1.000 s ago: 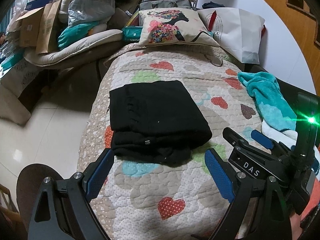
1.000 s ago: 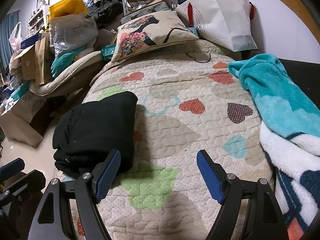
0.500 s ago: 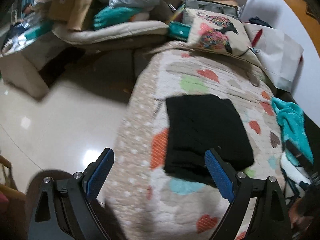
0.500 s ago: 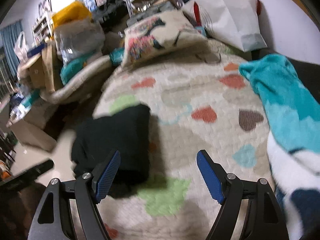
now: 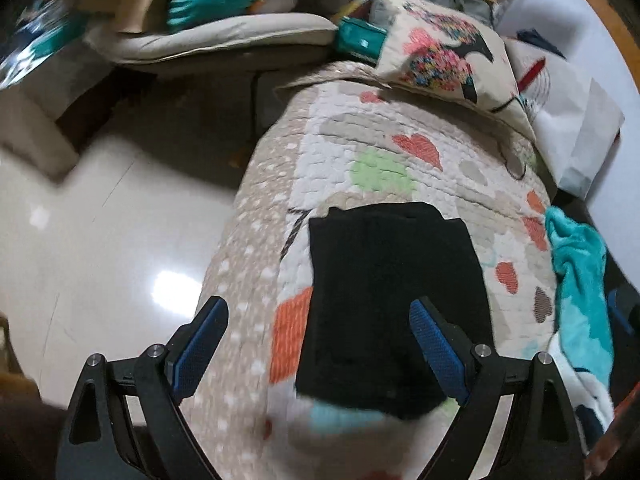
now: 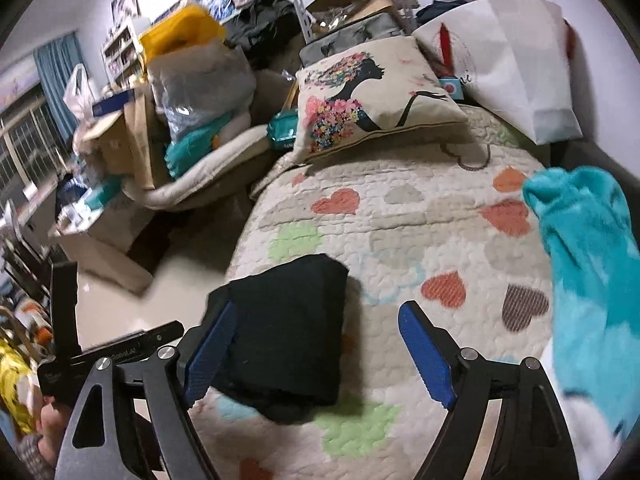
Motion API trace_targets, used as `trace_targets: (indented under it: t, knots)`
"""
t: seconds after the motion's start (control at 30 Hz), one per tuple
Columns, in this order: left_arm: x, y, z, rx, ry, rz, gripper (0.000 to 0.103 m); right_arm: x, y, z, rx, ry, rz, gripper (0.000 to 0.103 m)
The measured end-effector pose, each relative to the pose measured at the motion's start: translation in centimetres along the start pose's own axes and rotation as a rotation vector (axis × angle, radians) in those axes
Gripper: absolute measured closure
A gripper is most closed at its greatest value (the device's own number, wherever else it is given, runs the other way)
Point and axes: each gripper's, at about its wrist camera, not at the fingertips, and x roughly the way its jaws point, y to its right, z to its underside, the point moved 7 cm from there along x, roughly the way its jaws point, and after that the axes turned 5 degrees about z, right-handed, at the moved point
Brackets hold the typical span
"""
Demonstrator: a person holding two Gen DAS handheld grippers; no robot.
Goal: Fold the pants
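Quilt point(image 6: 420, 216) roomy beside folded pants point(image 6: 288, 332)

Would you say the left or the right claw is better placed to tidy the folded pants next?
Left, probably: the left claw frames the folded black pants between open fingers, while the opening right claw faces mostly bare quilt.

A bed covered by a cream quilt point(image 6: 404, 216) printed with red, green and grey hearts carries a pair of black pants point(image 6: 292, 328), folded into a compact rectangle near its floor-side edge. A cushion point(image 6: 372, 92) printed with a silhouetted woman in flowers rests at the far end beside a white bag point(image 6: 516, 68); a turquoise fleece blanket point(image 6: 588, 280) lies along the opposite edge.
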Motion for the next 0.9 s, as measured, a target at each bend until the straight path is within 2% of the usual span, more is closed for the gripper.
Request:
trace_targets:
  t: [0.07, 0.2, 0.37, 0.5, 0.63, 0.73, 0.9]
  knots:
    - [2.5, -0.4, -0.5, -0.003, -0.033, 0.013, 0.011, 2.7, 0.5, -0.2, 0.022, -0.057, 0.008, 0.014]
    - [6.4, -1.1, -1.3, -0.048, -0.083, 0.080, 0.011, 9.7, 0.8, 0.5, 0.099, -0.230, -0.051, 0.014]
    - [9.5, -0.5, -2.0, -0.013, -0.116, 0.139, 0.011, 15.8, 1.1, 1.4, 0.159, -0.311, -0.075, 0.014]
    - [10.6, -0.3, -1.7, -0.016, -0.118, 0.229, 0.006, 18.1, 1.4, 3.5, 0.214, -0.367, -0.128, 0.014]
    - [11.2, -0.8, -1.4, -0.084, -0.103, 0.291, 0.000, 19.7, 1.4, 4.8, 0.301, -0.396, -0.203, 0.013]
    - [11.0, -0.2, -1.0, -0.081, -0.091, 0.279, 0.000, 19.9, 0.7, 4.8, 0.299, -0.370, -0.207, 0.007]
    - [10.7, -0.1, -0.5, -0.107, -0.110, 0.278, 0.000, 19.7, 0.1, 4.8, 0.284, -0.349, -0.205, 0.007]
